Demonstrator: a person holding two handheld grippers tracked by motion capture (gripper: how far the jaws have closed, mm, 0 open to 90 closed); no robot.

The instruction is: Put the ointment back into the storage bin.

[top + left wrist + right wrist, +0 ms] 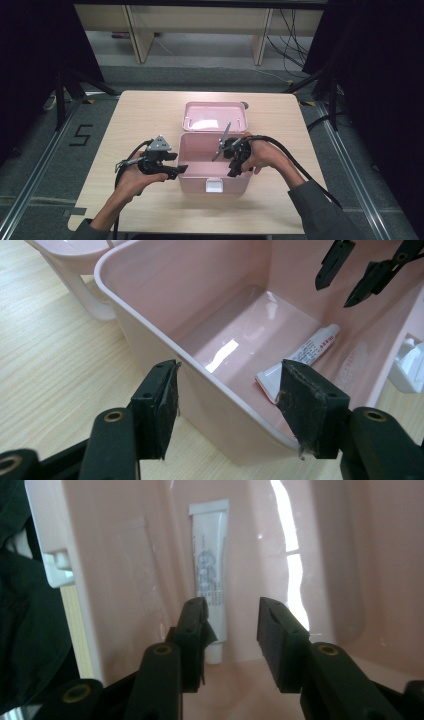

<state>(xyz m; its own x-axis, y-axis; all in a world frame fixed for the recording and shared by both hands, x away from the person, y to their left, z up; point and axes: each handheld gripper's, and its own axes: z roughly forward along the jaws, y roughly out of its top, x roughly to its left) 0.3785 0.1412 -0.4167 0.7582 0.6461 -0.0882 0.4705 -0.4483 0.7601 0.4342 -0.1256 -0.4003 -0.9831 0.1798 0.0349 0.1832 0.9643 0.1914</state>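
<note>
Pink box (212,172) open on top, lid (215,116) folded back at 12 o'clock. Right tongs (231,625) inside, jaws parted, tube (210,575) just ahead, side wall close at 9. Left tongs (227,405) straddle the box's left wall; surface (135,115) free at 9.

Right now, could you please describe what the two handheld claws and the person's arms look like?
Both are black. The left claw carries a grey three-cornered plate on top, and a black cable trails from it. The right claw has a thick black cable looping back over a dark grey sleeve. Each has two flat, black, squared pads on bolted arms.
</note>
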